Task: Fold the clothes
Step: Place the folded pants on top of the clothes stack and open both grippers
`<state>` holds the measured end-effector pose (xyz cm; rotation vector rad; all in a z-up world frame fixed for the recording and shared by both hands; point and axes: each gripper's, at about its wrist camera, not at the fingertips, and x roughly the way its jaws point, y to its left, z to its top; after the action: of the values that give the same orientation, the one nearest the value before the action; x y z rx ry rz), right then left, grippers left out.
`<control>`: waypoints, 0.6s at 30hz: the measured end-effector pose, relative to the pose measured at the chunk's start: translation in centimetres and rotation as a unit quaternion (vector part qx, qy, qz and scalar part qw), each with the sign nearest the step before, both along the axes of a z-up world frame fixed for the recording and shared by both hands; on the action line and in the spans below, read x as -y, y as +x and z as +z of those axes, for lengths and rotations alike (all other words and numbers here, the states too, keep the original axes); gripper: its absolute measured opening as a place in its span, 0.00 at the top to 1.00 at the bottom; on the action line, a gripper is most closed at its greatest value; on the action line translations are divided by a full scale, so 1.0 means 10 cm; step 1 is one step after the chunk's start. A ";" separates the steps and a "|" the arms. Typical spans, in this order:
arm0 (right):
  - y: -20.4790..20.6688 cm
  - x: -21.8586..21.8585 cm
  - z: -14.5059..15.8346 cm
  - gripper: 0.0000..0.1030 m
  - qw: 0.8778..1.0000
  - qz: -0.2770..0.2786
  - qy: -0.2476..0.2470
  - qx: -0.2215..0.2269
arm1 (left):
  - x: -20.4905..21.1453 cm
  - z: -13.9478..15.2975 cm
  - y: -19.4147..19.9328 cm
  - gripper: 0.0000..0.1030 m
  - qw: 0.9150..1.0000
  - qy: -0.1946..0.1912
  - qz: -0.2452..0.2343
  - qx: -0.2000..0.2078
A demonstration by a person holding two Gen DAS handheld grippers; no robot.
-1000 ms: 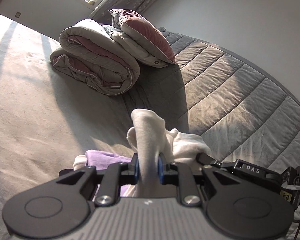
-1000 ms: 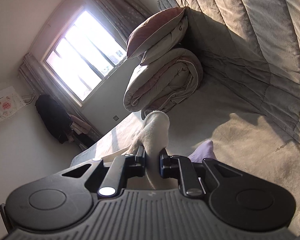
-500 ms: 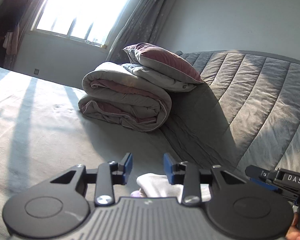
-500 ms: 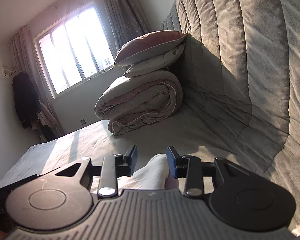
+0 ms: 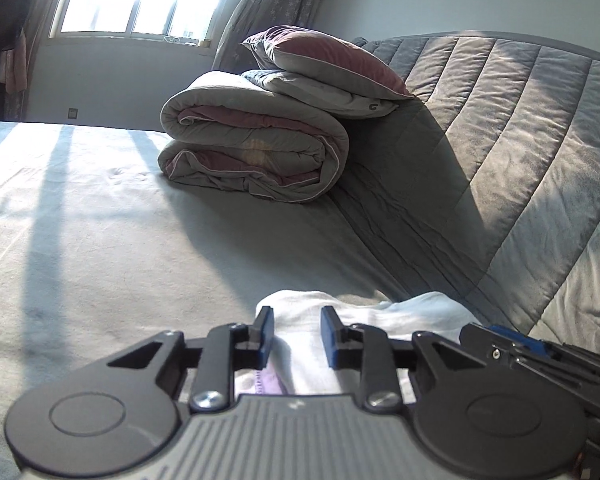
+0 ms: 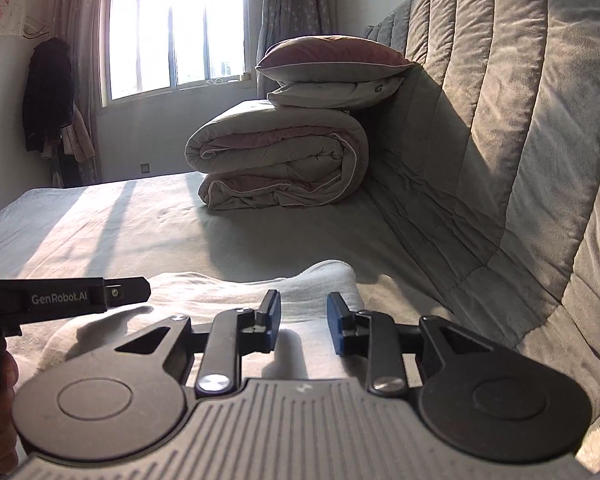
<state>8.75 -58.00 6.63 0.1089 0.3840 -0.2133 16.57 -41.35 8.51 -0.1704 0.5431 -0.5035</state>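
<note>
The left gripper (image 5: 296, 334) stands with its blue-padded jaws parted and nothing pinched: a second ago they were clamped on a raised fold of the white cotton garment (image 5: 320, 356), and they have just been opening. The cloth now lies slack beneath and just ahead of the gap, with a strip of lilac fabric (image 5: 270, 384) peeking out under it close to the gripper's body. The right gripper (image 6: 303, 322) tells the same story; its jaws, shut on a white fold a second ago, are apart, though over the last half second they have narrowed slightly again. The pads touch no cloth, and the garment lies flat on the grey bed sheet (image 6: 120, 216) under and ahead of them. The left gripper's black housing (image 6: 64, 298) reaches in just beside the right one.

Both releases together suggest a fold has just been laid down. Well ahead of both grippers, a rolled grey-and-pink quilt (image 5: 256, 152) with pillows (image 5: 324, 68) on top rests against the quilted grey headboard (image 5: 520, 128).
</note>
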 end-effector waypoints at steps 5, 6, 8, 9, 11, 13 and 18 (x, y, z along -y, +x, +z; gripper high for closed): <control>-0.24 -0.19 0.24 0.55 1.000 -0.011 -0.001 0.003 | -0.10 0.24 -0.23 0.56 0.999 0.045 0.016 -0.020; -0.29 -0.23 0.28 0.53 1.000 -0.014 -0.003 -0.001 | -0.12 0.27 -0.28 0.54 0.998 0.055 0.017 -0.024; -0.37 -0.33 0.32 0.51 1.000 -0.024 -0.007 -0.015 | -0.18 0.35 -0.42 0.43 0.996 0.075 0.021 -0.031; -0.41 -0.38 0.34 0.50 0.999 -0.027 -0.008 -0.022 | -0.22 0.38 -0.48 0.41 0.996 0.084 0.023 -0.035; -0.50 -0.45 0.39 0.44 0.999 -0.036 -0.003 -0.033 | -0.29 0.42 -0.59 0.40 0.994 0.098 0.027 -0.049; -0.60 -0.51 0.43 0.34 0.998 -0.045 0.013 -0.046 | -0.36 0.46 -0.69 0.39 0.991 0.110 0.029 -0.066; -0.84 -0.66 0.56 0.30 0.995 -0.063 0.043 -0.062 | -0.56 0.53 -0.93 0.24 0.986 0.134 0.027 -0.097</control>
<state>0.35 -51.43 12.24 0.2052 0.5117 -0.3283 7.25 -35.78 13.80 0.0239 0.7877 -0.3594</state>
